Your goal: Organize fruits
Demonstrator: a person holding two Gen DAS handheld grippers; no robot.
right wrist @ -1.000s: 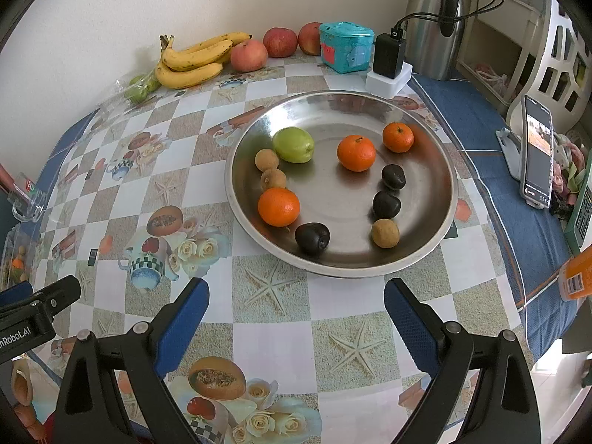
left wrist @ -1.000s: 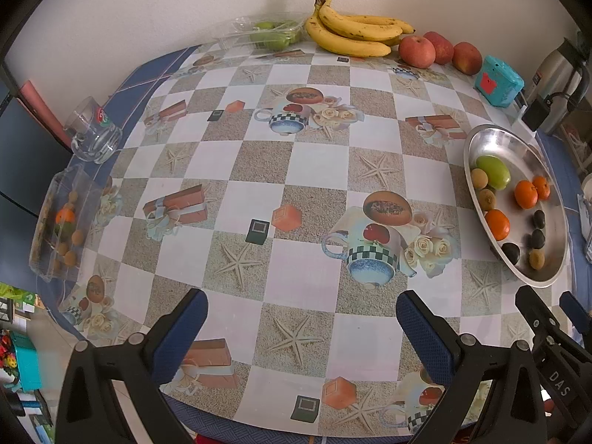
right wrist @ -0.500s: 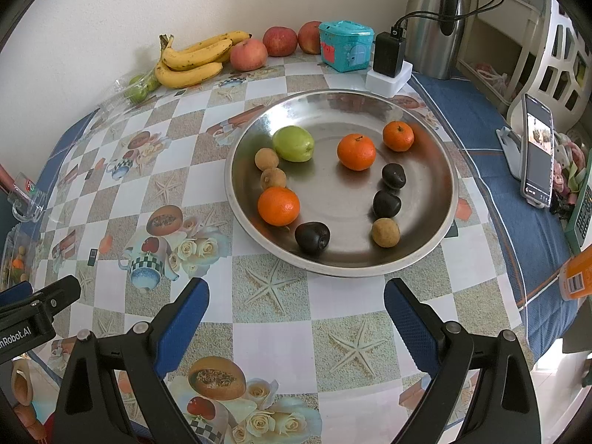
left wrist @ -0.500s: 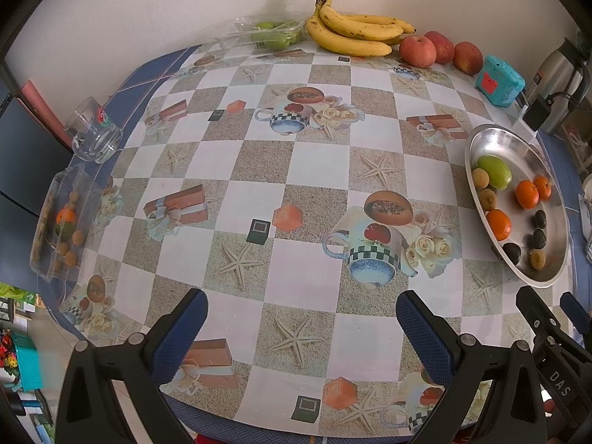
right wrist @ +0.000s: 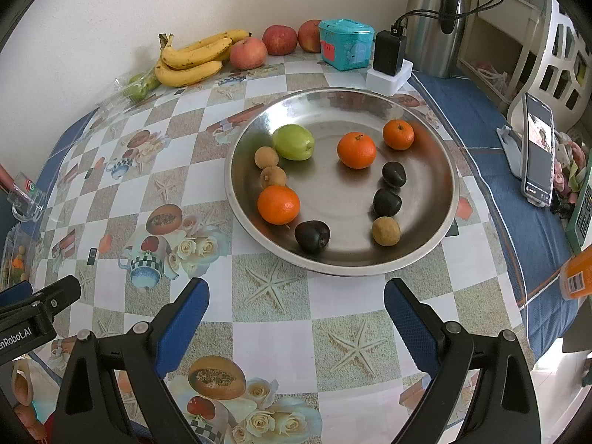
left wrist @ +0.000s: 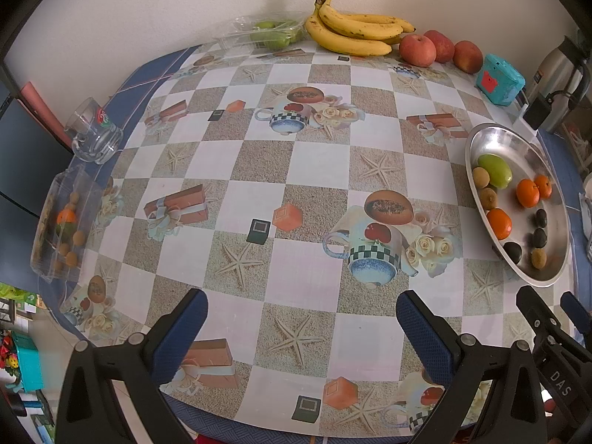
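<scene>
A steel plate (right wrist: 425,244) (left wrist: 495,137) holds a green fruit (right wrist: 293,142), three oranges (right wrist: 356,150), three dark fruits (right wrist: 312,236) and three small brown fruits (right wrist: 386,231). My right gripper (right wrist: 296,303) is open and empty, above the table just in front of the plate. My left gripper (left wrist: 301,314) is open and empty over the near middle of the table, left of the plate. A clear plastic box (left wrist: 61,222) with small fruits sits at the far left edge.
Bananas (left wrist: 351,31), three apples (left wrist: 417,50) and a clear pack of green fruit (left wrist: 270,33) line the back wall. A teal box (right wrist: 346,44), charger (right wrist: 388,53) and kettle (right wrist: 436,18) stand behind the plate. A glass mug (left wrist: 94,131) lies left. A phone (right wrist: 538,153) stands right.
The left wrist view has shifted very slightly; the plate sits a touch further right in it. Both grippers stay open and nothing on the table has moved.
</scene>
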